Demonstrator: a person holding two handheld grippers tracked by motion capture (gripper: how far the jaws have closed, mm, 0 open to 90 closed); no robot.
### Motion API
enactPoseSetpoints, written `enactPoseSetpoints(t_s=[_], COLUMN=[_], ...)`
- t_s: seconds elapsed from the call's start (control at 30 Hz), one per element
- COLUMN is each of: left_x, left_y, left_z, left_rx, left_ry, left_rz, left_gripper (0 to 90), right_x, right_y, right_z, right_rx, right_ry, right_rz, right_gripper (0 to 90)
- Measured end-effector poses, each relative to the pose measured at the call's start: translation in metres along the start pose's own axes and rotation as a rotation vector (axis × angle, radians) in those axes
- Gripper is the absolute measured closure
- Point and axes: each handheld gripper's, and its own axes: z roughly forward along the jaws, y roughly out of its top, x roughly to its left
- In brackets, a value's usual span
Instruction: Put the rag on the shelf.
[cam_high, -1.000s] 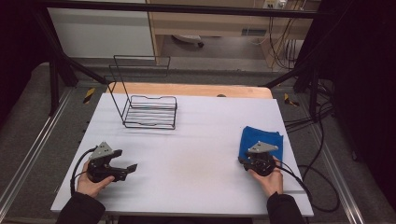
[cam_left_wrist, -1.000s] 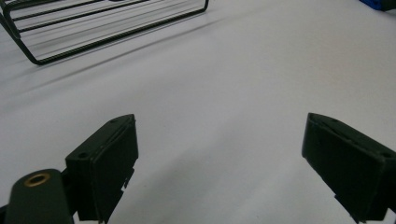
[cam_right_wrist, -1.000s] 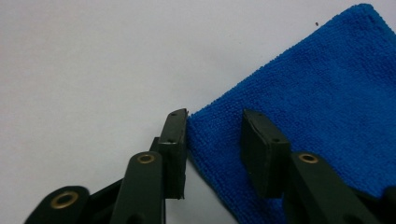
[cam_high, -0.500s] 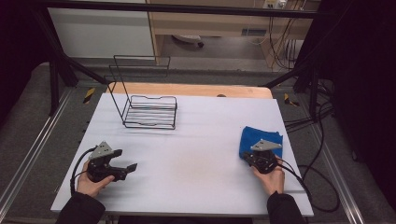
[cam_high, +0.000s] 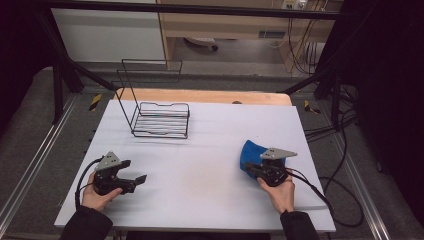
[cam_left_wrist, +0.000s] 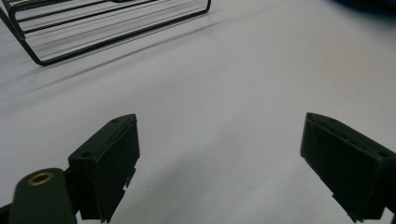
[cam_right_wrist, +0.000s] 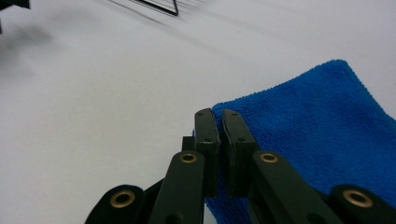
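On white table (cam_high: 200, 185), blue cloth (cam_high: 250, 155)

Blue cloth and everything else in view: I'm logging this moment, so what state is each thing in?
Blue cloth: edge pinched and raised off the table.
Right tool: shut on the blue cloth.
Left tool: open, nothing between its jaws.
Wire rack: upright on the table, empty.

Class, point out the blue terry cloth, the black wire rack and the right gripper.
Blue terry cloth (cam_right_wrist: 322, 121), right gripper view, its open middle.
Black wire rack (cam_high: 161, 125), high view, its barred base.
Right gripper (cam_right_wrist: 219, 119), right gripper view, between its fingertips.
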Motion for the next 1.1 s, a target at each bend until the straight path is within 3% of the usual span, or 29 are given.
enactPoseSetpoints(t_s=[0.17,0.5,0.77,1.1], left_x=[0.000,-0.001,0.000,0.000], left_y=[0.000,0.000,0.000,0.001], left_z=[0.001,0.001,0.000,0.000], left_rx=[0.001,0.007,0.004,0.003], left_ry=[0.003,0.008,0.011,0.008], left_rz=[-0.003,0.002,0.004,0.006], left_gripper=[11.8,11.8,11.9,12.0], right_x=[0.017,0.046,0.067,0.081], right_y=[0.010,0.031,0.046,0.064], right_z=[0.009,0.046,0.089,0.135], right_rx=[-0.002,0.014,0.046,0.068], right_ry=[0.049,0.086,0.092,0.074], right_rz=[0.019,0.019,0.005,0.006], right_gripper=[86.5,86.6,86.7,86.6])
